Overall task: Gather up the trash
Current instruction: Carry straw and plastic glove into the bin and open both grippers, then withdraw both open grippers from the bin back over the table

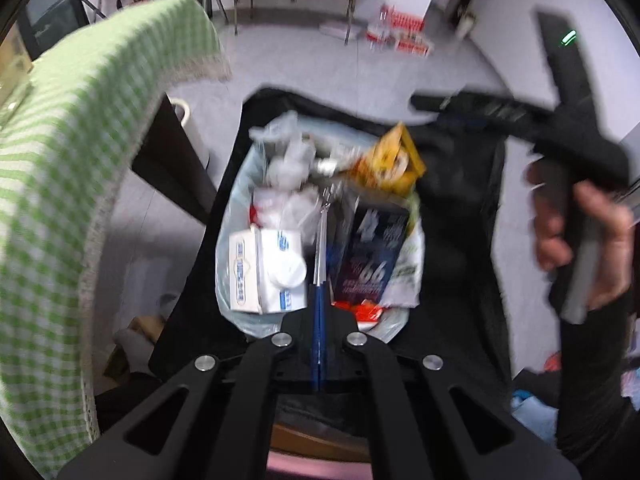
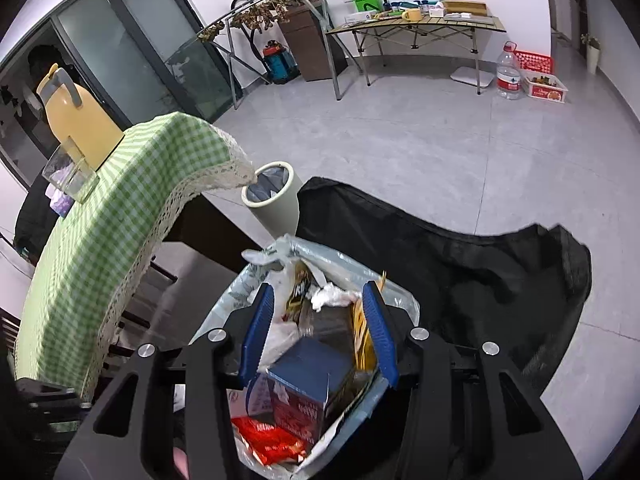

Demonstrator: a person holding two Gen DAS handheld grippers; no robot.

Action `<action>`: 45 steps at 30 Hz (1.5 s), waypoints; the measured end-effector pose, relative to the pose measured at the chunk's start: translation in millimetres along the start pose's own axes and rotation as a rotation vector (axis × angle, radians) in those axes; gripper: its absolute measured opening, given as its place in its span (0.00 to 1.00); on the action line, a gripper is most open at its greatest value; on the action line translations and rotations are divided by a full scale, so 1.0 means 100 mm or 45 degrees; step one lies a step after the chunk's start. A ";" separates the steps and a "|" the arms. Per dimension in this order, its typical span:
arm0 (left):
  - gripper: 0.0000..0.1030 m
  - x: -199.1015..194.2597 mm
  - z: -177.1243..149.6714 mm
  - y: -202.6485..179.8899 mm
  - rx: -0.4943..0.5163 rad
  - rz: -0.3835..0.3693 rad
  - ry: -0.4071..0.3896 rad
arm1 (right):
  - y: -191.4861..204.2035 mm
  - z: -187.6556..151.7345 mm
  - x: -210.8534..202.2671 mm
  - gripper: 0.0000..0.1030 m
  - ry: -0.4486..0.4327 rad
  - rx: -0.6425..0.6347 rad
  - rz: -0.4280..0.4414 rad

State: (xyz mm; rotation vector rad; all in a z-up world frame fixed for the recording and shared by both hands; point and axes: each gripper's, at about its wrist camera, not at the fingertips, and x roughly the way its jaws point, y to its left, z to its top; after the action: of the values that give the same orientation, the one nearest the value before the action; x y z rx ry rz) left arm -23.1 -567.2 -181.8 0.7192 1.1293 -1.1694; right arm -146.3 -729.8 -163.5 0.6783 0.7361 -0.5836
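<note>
My left gripper (image 1: 319, 280) has its blue pads pressed flat together with nothing between them, and it points straight down into the trash bag (image 1: 230, 216) from above. Just past its tips lie a white carton (image 1: 256, 270) on the left and a dark box (image 1: 372, 252) on the right, both inside the bag. Further in I see crumpled clear plastic (image 1: 286, 152) and a yellow wrapper (image 1: 394, 160) near the far rim, and a red wrapper (image 1: 366, 312) close under the gripper body. My right gripper (image 2: 320, 332) has its jaws spread wide, empty, and hangs over the same bag (image 2: 240, 296); between its pads (image 2: 260, 328) I look down on a blue box (image 2: 312, 376), white tissue (image 2: 332, 296), a yellow packet (image 2: 362, 340) and a red wrapper (image 2: 268, 440) at the near edge. From the left wrist view the right gripper (image 1: 436, 103) shows blurred at the upper right, held in a hand (image 1: 576, 240); I cannot judge its jaws there. The pale bag sits inside a larger black bag (image 2: 460, 280) spread on the grey floor (image 2: 400, 140). Beside it stands a table under a green checked cloth (image 2: 120, 208), bearing a yellow jug (image 2: 76, 120) and a clear glass (image 2: 70, 172). A small beige bin (image 2: 276, 200), lined with a bag, stands on the floor just beyond the black bag's rim.
</note>
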 end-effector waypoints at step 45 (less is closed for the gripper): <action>0.89 -0.88 0.18 0.45 -0.176 0.202 -0.594 | 0.41 -0.11 -0.06 0.53 0.000 -0.183 -0.159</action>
State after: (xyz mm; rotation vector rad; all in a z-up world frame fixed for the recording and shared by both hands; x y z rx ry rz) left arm 26.2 -541.6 -98.4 0.3915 0.7376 -1.0422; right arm -126.3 -694.3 -150.7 0.5021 0.8158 -0.6380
